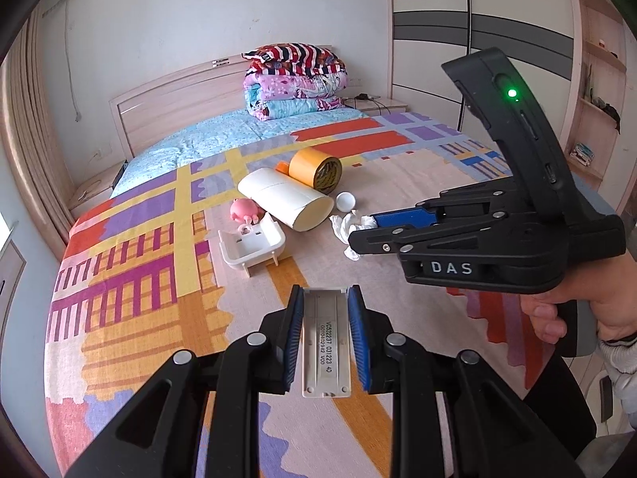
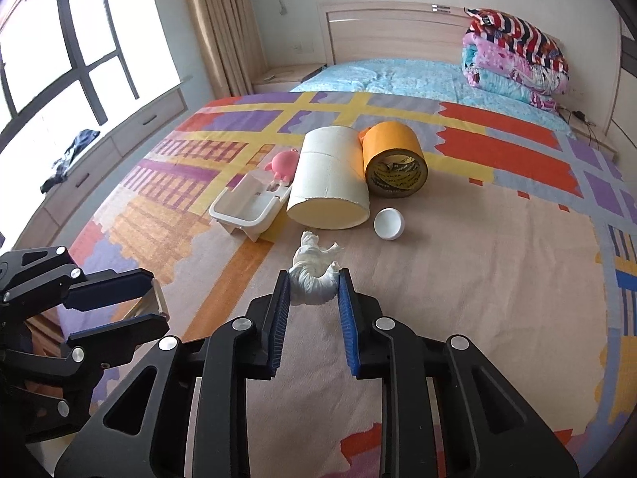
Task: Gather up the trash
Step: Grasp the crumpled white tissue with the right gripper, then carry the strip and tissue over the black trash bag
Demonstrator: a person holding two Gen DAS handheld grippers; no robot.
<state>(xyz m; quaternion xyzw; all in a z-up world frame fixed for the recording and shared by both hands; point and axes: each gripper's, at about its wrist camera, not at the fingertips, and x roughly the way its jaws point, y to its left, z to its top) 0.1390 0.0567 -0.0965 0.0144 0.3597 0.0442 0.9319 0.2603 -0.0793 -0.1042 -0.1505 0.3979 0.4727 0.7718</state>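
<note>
My left gripper (image 1: 325, 298) is shut on a flat grey plastic strip (image 1: 326, 342) with printed numbers, held above the bedspread; it also shows in the right wrist view (image 2: 153, 298). My right gripper (image 2: 312, 279) is around a crumpled white tissue (image 2: 314, 271) lying on the bed, its blue pads on either side and touching it. The tissue also shows in the left wrist view (image 1: 350, 227) at the right gripper's (image 1: 360, 235) tip.
On the bed lie a white paper roll (image 2: 330, 183), a yellow tape roll (image 2: 394, 159), a small white cap (image 2: 389, 224), a white toy bathtub (image 2: 247, 207) and a pink toy (image 2: 284, 163). Folded quilts (image 2: 517, 59) sit by the headboard. A wardrobe (image 1: 477, 40) stands at right.
</note>
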